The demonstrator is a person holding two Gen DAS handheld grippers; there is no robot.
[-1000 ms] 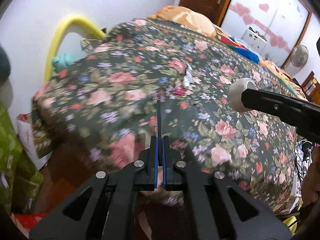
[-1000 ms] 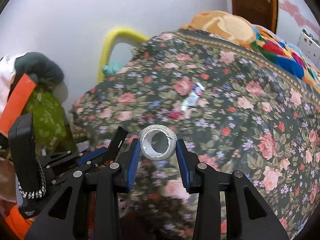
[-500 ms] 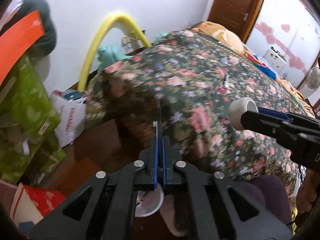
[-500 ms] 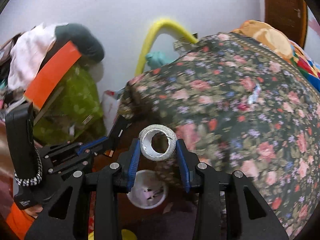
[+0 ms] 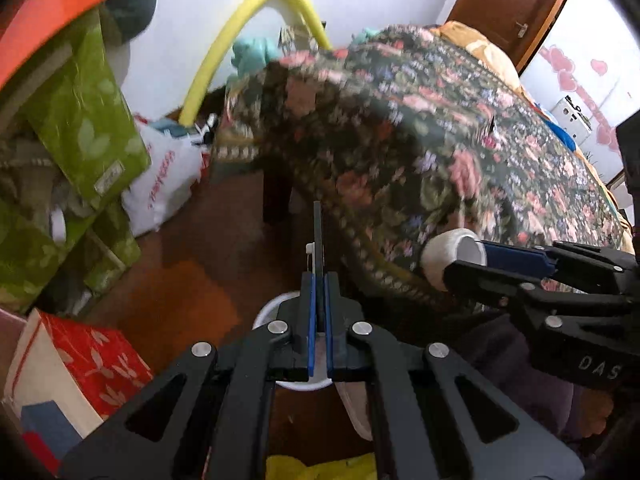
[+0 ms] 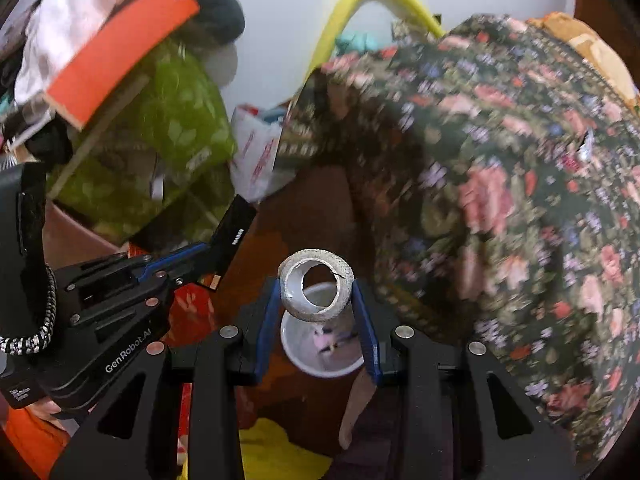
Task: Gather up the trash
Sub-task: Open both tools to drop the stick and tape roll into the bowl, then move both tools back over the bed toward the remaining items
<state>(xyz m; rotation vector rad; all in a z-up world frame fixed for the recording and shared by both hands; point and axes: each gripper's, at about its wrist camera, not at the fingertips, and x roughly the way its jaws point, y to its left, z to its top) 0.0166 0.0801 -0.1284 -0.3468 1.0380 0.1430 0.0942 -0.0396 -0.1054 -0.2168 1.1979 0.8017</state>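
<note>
My right gripper (image 6: pixel 317 300) is shut on a white tape roll (image 6: pixel 316 290), hollow core facing me; the roll also shows in the left wrist view (image 5: pixel 450 258). It hangs just above a white round bin (image 6: pixel 320 340) on the brown floor. My left gripper (image 5: pixel 318 280) is shut on a thin black flat wrapper (image 5: pixel 317 236), seen edge-on; in the right wrist view the wrapper (image 6: pixel 230 242) sticks up from the left gripper (image 6: pixel 200 258). The bin's rim (image 5: pixel 266 312) shows behind my left fingers. A small wrapper (image 6: pixel 586 148) lies on the floral bedspread.
The bed with the dark floral spread (image 5: pixel 460 152) fills the right. Green bags (image 5: pixel 80 120), a white plastic bag (image 5: pixel 164 176) and a red box (image 5: pixel 92 364) crowd the left floor. A yellow foam tube (image 5: pixel 240 28) arches against the wall. A slipper (image 6: pixel 356 404) lies by the bin.
Both grippers have swung left and down from over the bed to the floor beside it. The white bin has come into view under them. Both still hold their items.
</note>
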